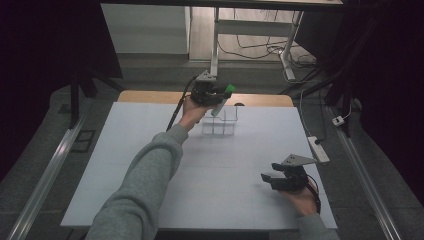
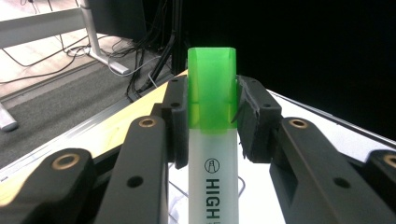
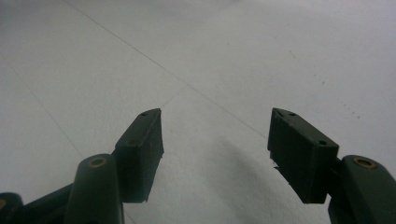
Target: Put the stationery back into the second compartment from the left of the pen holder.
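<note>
At the upper middle, the left gripper [image 1: 214, 95] clamped a green-capped highlighter [image 2: 212, 135] above a clear box [image 1: 220, 122], while the right gripper [image 3: 215, 140] (lower right) hovered over the white surface [image 1: 150, 150], fingers wide.

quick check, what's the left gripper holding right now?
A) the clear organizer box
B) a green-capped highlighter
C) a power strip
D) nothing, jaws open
B: in the left gripper view the left gripper has its jaws closed on the green cap of a highlighter, held above the clear organizer box.
</note>
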